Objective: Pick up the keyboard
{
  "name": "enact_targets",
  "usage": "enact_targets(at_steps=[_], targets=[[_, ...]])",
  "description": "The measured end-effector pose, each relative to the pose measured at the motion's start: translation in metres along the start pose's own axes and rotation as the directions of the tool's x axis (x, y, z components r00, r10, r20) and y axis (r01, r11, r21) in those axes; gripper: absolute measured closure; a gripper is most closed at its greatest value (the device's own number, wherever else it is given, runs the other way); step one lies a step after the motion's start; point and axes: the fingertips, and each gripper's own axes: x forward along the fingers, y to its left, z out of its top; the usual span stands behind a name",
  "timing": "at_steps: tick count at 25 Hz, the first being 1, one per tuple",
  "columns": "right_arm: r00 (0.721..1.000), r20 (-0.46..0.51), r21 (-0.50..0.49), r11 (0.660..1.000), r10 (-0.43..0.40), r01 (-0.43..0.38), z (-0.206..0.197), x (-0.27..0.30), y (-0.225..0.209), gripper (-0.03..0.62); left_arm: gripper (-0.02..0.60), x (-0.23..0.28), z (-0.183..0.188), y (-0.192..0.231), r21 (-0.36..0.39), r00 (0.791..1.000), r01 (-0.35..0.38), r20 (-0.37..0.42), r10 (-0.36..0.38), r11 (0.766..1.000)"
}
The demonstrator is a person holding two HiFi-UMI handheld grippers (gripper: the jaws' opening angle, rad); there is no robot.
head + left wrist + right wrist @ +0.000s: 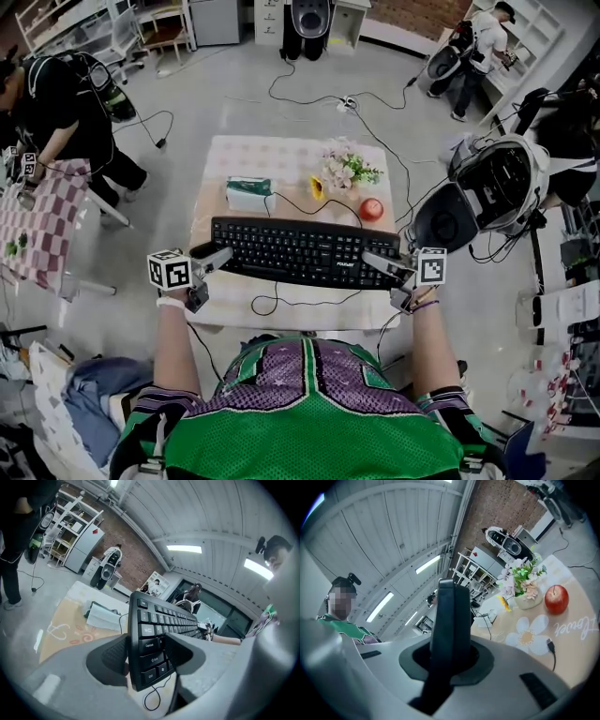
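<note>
keyboard clamped at both ends

the left claw (214,258) is closed on the left end of the black keyboard (300,251). one pad is on the keys beside caps lock and shift, and the other is against the underside. the right claw (384,262) is clamped on the keyboard's right end, which shows edge-on between its jaws in the right gripper view. the keyboard spans straight from one claw to the other above the table (225,305). its cable (267,302) loops below it, nearer the left claw. past the left claw, on the far side of the keyboard, lies a tissue pack (248,194). past the right claw sits a red apple (372,209), with a pot of flowers (345,171) just beyond it towards the left claw's side.
</note>
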Motion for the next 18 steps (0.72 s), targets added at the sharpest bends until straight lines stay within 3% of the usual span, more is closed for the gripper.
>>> enact_targets(at_steps=[10,18], targets=[[0.994,0.103,-0.047,0.998,0.045,-0.041,0.026,0.006,0.028,0.526,0.354,-0.025,0.071,-0.027,0.127,0.998,0.016,0.056,-0.023,0.992],[0.982,0.146,-0.141,0.985,0.117,-0.096,0.048,-0.003,0.076,0.525,0.387,-0.060,0.118,-0.078,0.210,0.977,0.127,0.142,-0.159,0.969]])
